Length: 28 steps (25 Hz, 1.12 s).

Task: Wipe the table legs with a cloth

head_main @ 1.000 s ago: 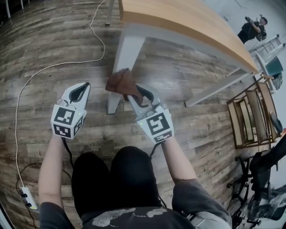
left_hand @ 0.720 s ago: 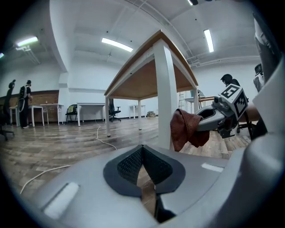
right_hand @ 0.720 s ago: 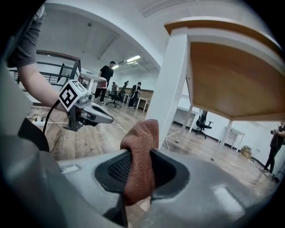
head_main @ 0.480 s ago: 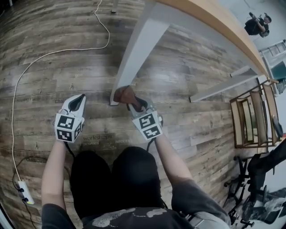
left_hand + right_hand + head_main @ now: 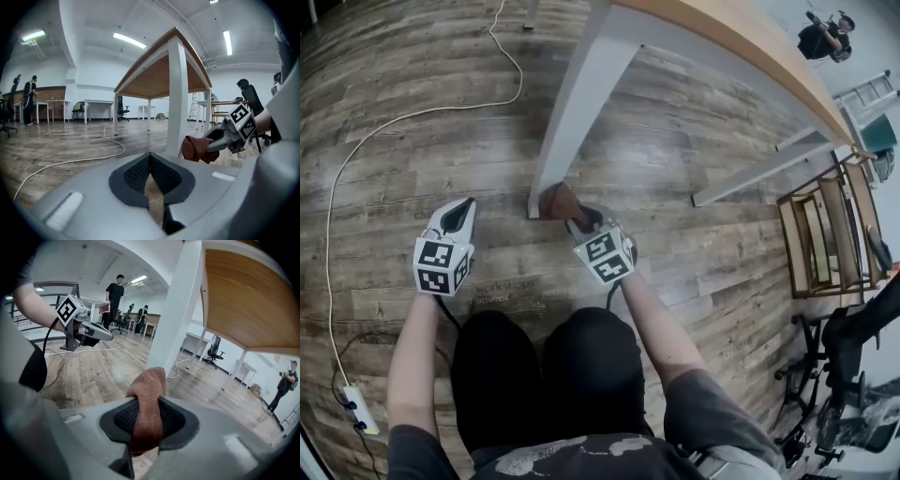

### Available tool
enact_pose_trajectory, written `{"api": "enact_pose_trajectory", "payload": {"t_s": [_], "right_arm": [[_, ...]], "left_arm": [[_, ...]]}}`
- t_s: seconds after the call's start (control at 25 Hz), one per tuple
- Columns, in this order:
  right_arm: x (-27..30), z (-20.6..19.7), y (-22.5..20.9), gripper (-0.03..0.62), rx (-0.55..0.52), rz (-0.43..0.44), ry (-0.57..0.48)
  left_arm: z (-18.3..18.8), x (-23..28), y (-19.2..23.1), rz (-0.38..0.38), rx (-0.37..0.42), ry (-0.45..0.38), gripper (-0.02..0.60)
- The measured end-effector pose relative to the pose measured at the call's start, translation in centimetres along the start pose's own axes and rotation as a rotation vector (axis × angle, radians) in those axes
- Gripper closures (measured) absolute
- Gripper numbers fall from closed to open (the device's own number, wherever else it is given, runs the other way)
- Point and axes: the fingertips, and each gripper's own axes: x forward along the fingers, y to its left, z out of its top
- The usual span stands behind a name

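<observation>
A white table leg slants down from the wooden tabletop to the plank floor. My right gripper is shut on a brown cloth, and the cloth sits against the foot of that leg. The right gripper view shows the cloth bunched between the pads, with the leg just beyond it. My left gripper is shut and holds nothing, off to the left of the leg above the floor. From the left gripper view, the leg and the cloth lie ahead to the right.
A white cable curves over the floor to a power strip at the lower left. Another white leg of the table slants at the right. A wooden rack stands at the right edge. A person stands far off.
My right gripper has carried the cloth down the table leg, from partway up to its foot. The left gripper has stayed shut at the left.
</observation>
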Motion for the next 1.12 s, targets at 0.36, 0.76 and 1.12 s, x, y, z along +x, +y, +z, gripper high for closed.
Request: {"api": "enact_pose_trajectory", "payload": {"t_s": [0.36, 0.76, 1.12], "right_arm": [[-4.1, 4.9, -0.4, 0.505, -0.029, -0.025, -0.094], [-9.8, 16.4, -1.6, 0.505, -0.104, -0.112, -0.266], [-16.6, 26.9, -4.8, 0.505, -0.092, -0.255, -0.348]], "left_arm": [[4.5, 0.0, -0.1, -0.012, 0.04, -0.076, 0.563], [11.8, -3.0, 2.5, 0.016, 0.083, -0.174, 0.563], [19.3, -5.2, 1.4, -0.004, 0.135, -0.26, 0.563]]}}
